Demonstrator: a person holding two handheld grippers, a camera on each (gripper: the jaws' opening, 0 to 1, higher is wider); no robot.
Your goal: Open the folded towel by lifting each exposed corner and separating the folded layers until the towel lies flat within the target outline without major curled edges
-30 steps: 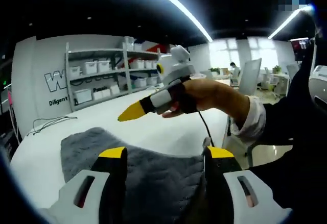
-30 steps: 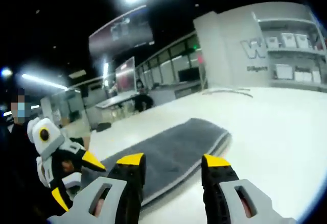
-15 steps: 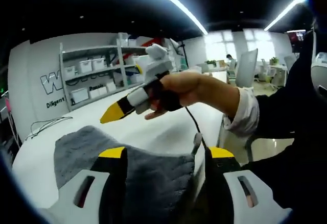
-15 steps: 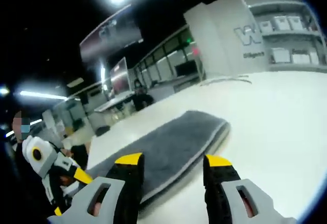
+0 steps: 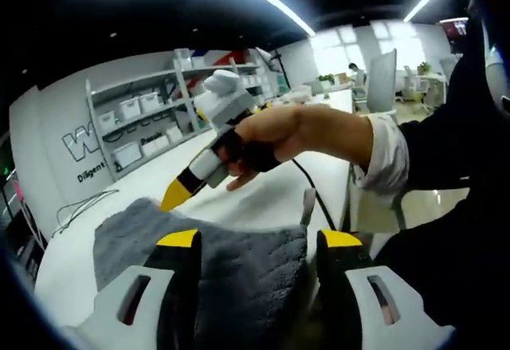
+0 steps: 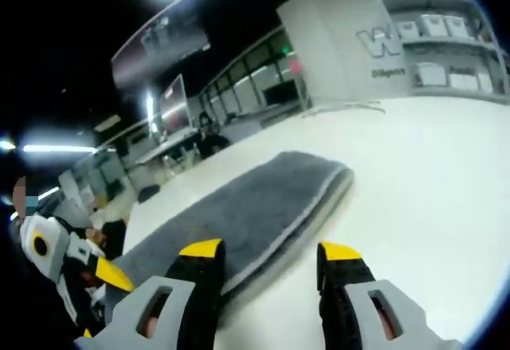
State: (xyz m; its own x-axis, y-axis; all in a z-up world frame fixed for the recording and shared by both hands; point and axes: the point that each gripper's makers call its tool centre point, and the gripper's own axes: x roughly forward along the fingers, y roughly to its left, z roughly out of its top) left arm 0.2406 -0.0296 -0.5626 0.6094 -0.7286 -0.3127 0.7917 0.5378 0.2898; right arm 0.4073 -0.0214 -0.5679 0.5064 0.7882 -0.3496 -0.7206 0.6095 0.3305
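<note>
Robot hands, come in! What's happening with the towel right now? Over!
Left gripper open at towel's near end. Right gripper open above towel's edge. Towel folded on table. Nothing in the way.

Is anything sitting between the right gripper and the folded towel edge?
Nothing visible does. In the right gripper view, the right gripper has open jaws just short of the grey towel, with bare white table beside it.

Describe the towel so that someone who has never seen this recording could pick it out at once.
Start from the wide white table in front of the shelving unit. On it lies the towel, a long grey folded strip with stacked layers showing pale along one edge. It is the sole dark, fuzzy thing on the smooth white top.
</note>
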